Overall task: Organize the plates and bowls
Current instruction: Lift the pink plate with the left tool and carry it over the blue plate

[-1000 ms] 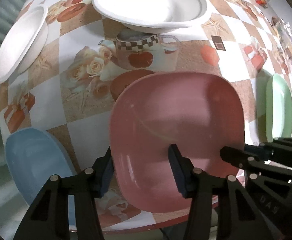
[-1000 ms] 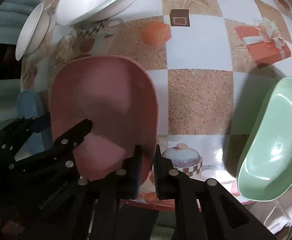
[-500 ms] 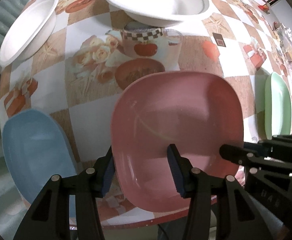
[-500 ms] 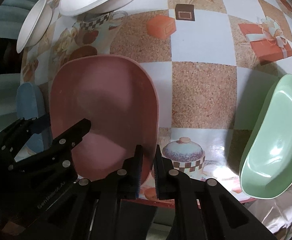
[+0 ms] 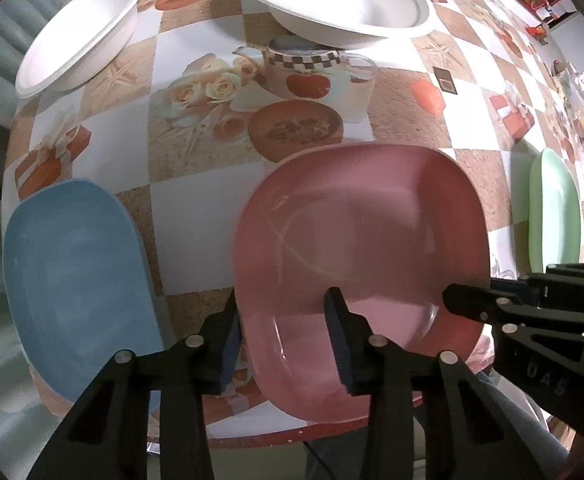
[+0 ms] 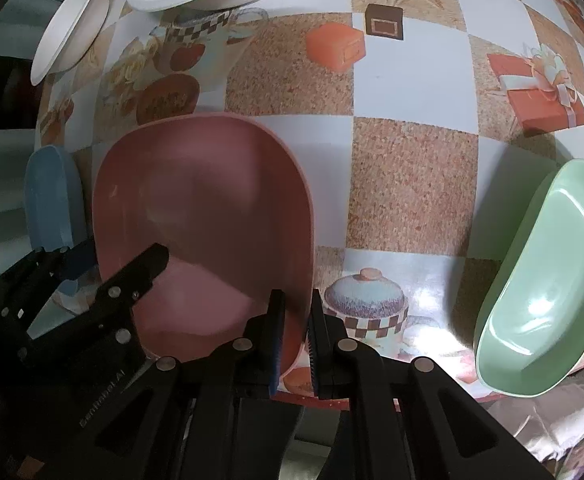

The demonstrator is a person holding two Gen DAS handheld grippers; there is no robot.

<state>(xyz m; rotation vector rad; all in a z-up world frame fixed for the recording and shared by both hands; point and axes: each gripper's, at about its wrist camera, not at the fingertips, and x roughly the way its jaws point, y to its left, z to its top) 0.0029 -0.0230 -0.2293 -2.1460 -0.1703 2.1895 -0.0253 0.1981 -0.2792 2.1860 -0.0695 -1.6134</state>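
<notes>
Table: patterned tablecloth (image 5: 195, 240).
Left gripper (image 5: 283, 334): jaws apart, straddling pink plate (image 5: 356, 248) rim.
Right gripper (image 6: 295, 334): clamped on same plate's edge.

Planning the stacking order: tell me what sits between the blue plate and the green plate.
The pink plate, straddled by the left gripper and clamped by the right gripper; both wrist views show it between the blue plate and green plate.

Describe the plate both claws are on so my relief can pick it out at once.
Start at the near edge of the patterned tablecloth, where three coloured dishes lie in a row. Take the middle one, the pink plate, between the blue plate and the green dish. It alone is pink, with the right claw shut on its rim.
</notes>
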